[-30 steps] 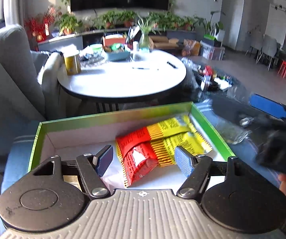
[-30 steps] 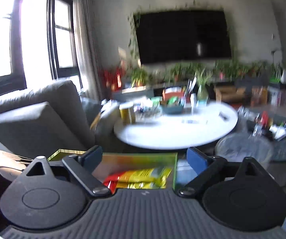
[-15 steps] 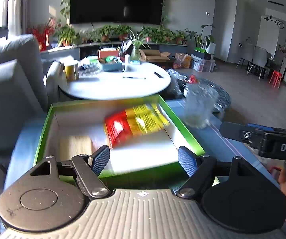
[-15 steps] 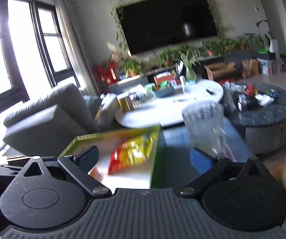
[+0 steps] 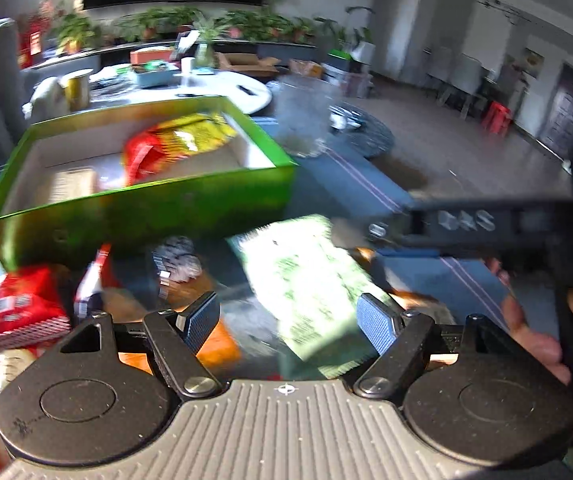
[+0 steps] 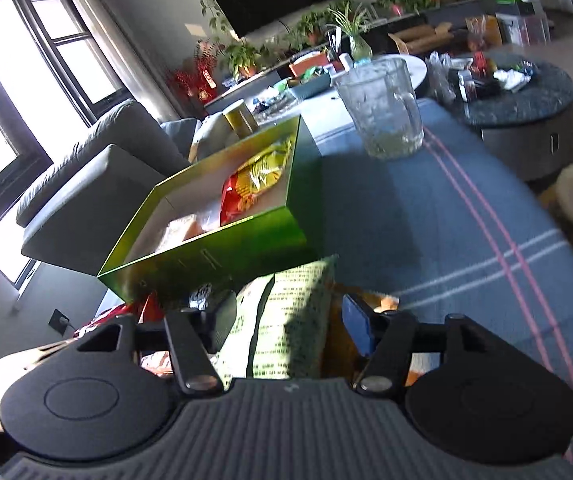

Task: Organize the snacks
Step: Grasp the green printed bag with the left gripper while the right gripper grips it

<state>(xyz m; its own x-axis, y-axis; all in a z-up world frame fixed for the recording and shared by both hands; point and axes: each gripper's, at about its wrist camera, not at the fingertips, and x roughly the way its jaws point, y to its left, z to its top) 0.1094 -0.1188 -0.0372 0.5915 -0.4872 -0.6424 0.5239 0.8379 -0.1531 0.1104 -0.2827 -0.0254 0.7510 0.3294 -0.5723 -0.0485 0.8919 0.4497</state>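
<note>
Directly between the right tool's (image 6: 290,326) spread fingers, green packet (image 6: 286,320).

- Left gripper (image 5: 288,322): jaws spread wide, blue-padded fingers (image 5: 374,326) well apart, nothing between them, tilted downward.
- Right gripper (image 6: 290,320): jaws parted wide, pointing forward and down.
- Seen from the left wrist, the right hand (image 5: 538,336) wraps the right gripper's handle, at the right edge of that view.
</note>
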